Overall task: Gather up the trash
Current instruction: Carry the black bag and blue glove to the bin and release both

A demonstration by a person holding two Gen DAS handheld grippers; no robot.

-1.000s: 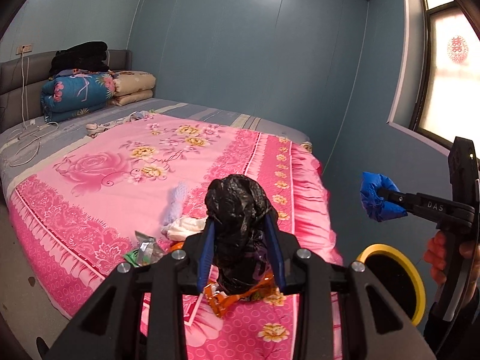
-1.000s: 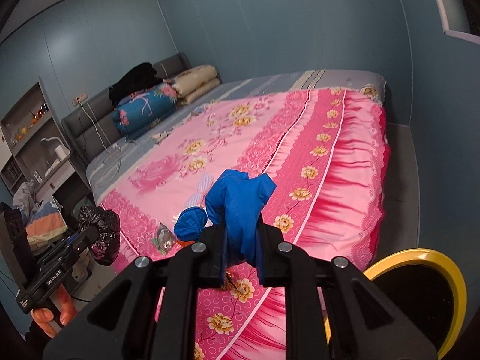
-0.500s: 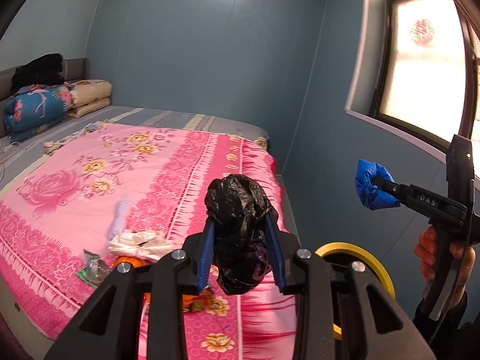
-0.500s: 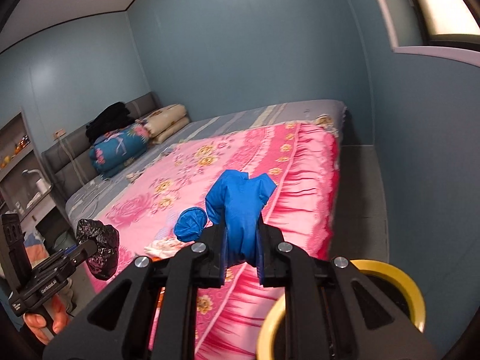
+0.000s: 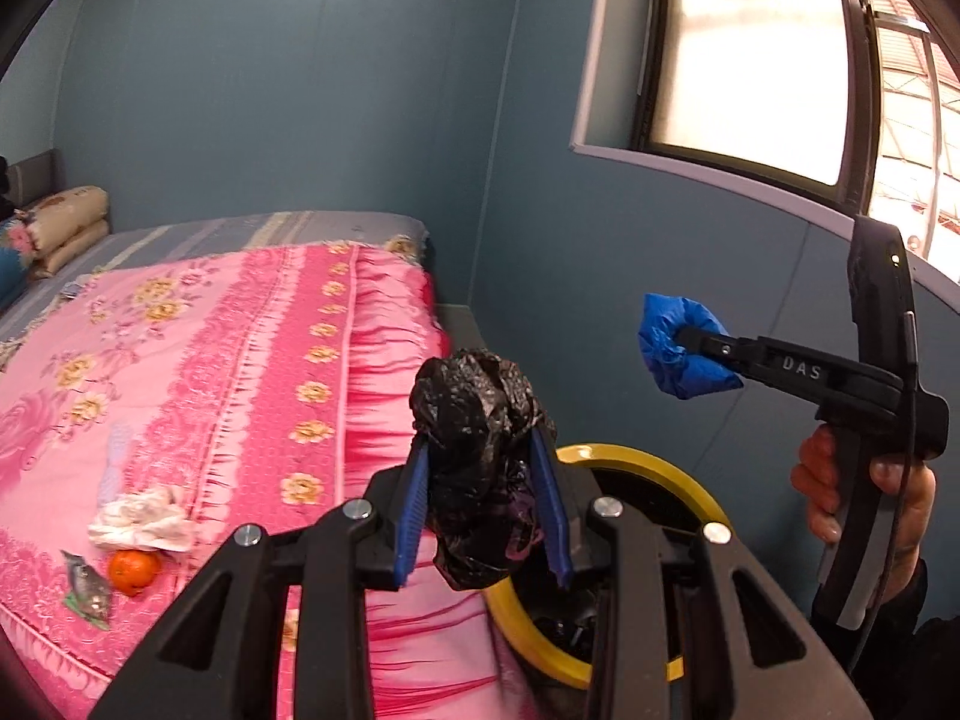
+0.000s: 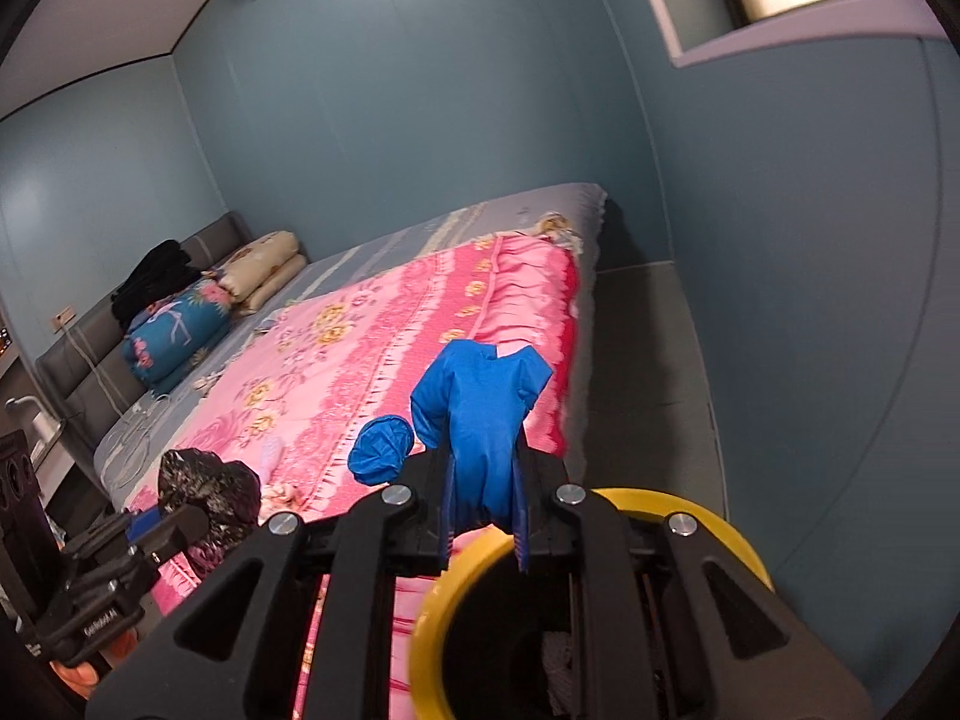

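The left gripper (image 5: 485,483) has its jaws clamped on a crumpled black bag (image 5: 477,450), held above the yellow-rimmed bin (image 5: 630,462) beside the bed (image 5: 240,360). The right gripper (image 6: 483,501) has its jaws closed on a blue glove (image 6: 480,414) over the same bin, while a tissue (image 5: 144,519), an orange (image 5: 133,570) and a wrapper (image 5: 87,591) lie on the bed

Between the left claw's (image 5: 483,483) blue pads sits a glossy black bag (image 5: 477,432); the right claw (image 6: 483,480) pinches a bright blue glove (image 6: 480,414). Below both is a yellow-rimmed black bin (image 5: 636,462). Left of them lie a pink floral blanket (image 5: 228,360), an orange (image 5: 133,570) and white tissue (image 5: 141,519).
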